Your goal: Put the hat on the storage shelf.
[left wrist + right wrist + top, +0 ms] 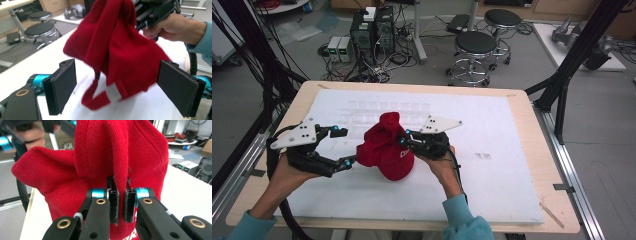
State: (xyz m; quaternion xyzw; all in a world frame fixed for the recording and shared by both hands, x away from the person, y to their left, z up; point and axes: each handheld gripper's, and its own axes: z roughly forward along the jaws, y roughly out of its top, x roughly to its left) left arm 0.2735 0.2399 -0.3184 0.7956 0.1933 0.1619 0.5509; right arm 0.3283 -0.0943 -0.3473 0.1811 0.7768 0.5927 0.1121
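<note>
The right tongs [403,137] are pinched nearly shut on a fold of a red cap [387,150], which sits near the middle of the desk [512,165]. In the right gripper view the two black jaws stand almost together, with a ridge of red cloth [120,157] caught in the narrow slit between them and rising above the jaw tips. The cap hangs bunched from that grip, its lower part resting on the white sheet [492,135] that covers the desk. White lettering shows on the cap near the right tongs, too small to read.

The left tongs [340,147] are spread wide. In the left gripper view their two dark padded jaws stand far apart at either side, and the cap [120,55] hangs in the space ahead of them, with a strap and a pale tag drooping at its lower edge. From that view the pads do not press the cloth. In the high view the lower jaw tip sits just beside the cap's left edge; whether it touches cannot be told.

A person's left hand [287,172] grips the left tool from below, and the right hand [439,162] holds the other, with teal sleeves at the bottom edge. On the floor beyond the desk stand two black stools [474,50] and some computer boxes [372,32].
</note>
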